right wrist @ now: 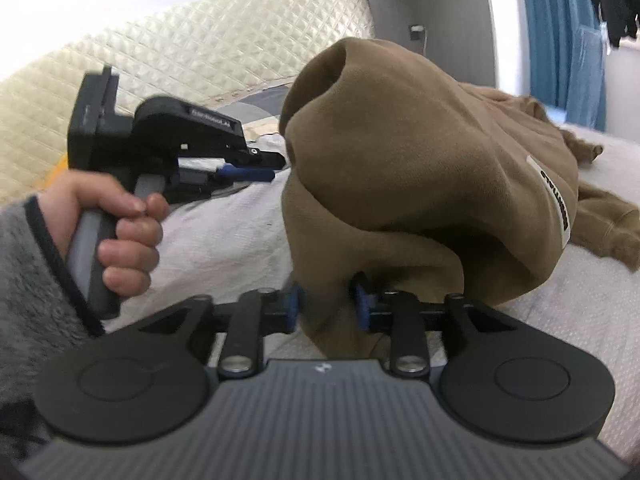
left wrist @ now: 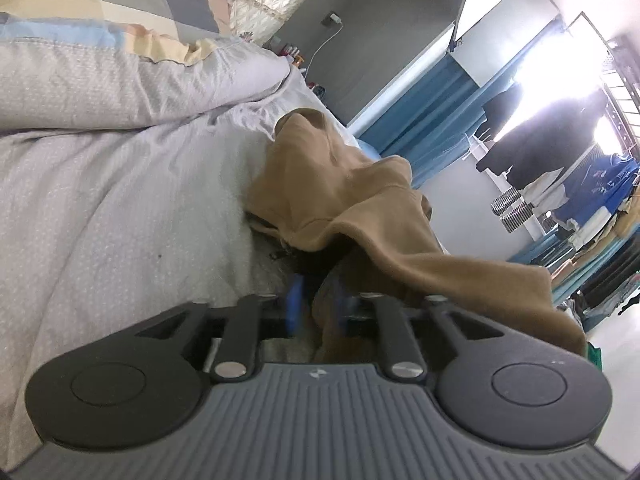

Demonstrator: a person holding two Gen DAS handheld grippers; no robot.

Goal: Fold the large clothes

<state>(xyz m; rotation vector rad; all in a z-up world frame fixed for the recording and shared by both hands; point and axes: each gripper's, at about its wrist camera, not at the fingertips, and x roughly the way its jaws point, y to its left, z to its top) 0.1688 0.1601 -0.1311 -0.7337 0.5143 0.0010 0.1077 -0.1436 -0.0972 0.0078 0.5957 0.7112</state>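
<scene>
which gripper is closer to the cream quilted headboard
Left. The left gripper is up toward the cream quilted headboard; the right gripper sits farther back, at the near fold of the brown sweatshirt.

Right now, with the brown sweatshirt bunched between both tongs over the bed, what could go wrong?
1. The brown sweatshirt hangs in a lump between the right tongs, so a fold could trap creases.
2. At the left tongs the pads look parted; the cloth may slip out.
3. Part of it trails on the bed and could drag.
</scene>
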